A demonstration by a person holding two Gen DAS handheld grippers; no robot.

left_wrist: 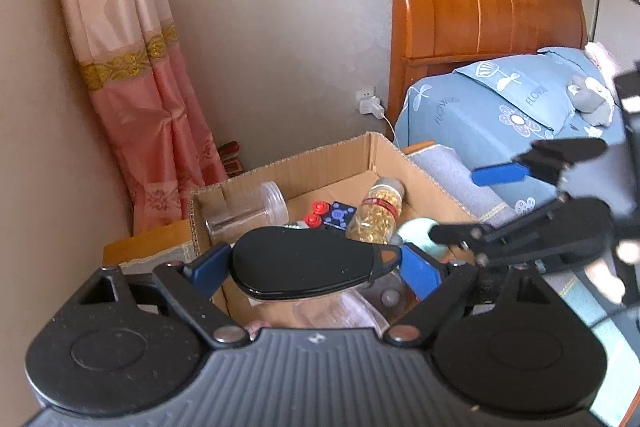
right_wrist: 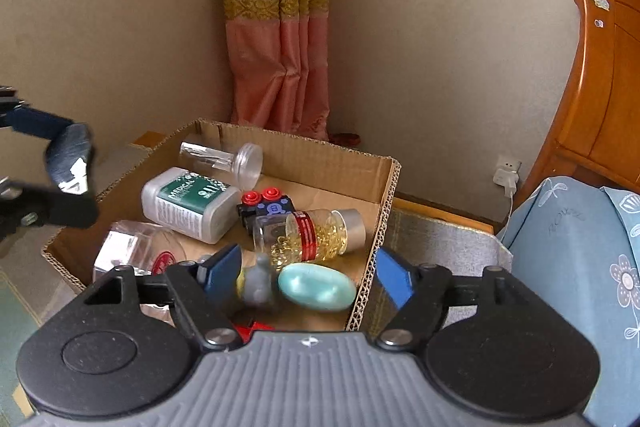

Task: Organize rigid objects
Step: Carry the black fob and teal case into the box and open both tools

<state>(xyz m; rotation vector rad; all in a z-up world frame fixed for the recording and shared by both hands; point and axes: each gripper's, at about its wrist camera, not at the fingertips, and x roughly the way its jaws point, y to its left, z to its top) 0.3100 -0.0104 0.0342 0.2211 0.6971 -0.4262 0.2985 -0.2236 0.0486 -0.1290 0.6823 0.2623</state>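
Note:
An open cardboard box [right_wrist: 392,187] holds several rigid items: a clear lidded jar [right_wrist: 224,159], a white medical bottle [right_wrist: 188,203], a black block with red buttons [right_wrist: 264,205] and a bottle of golden capsules [right_wrist: 320,235]. My right gripper [right_wrist: 308,267] is open above the box's near corner. A teal oval piece [right_wrist: 316,287] and a blurred grey figurine [right_wrist: 260,283] lie below, between its pads, and touch neither. My left gripper [left_wrist: 316,267] is shut on a flat black oval object [left_wrist: 304,267], over the box [left_wrist: 320,155]. The right gripper [left_wrist: 456,203] shows at the right.
A bed with blue flowered bedding [left_wrist: 500,107] and a wooden headboard [left_wrist: 480,7] stands right of the box. A pink curtain [right_wrist: 280,47] hangs in the corner behind it. A wall socket with a white charger [right_wrist: 506,175] is near the bed. A grey mat [right_wrist: 440,247] lies under the box.

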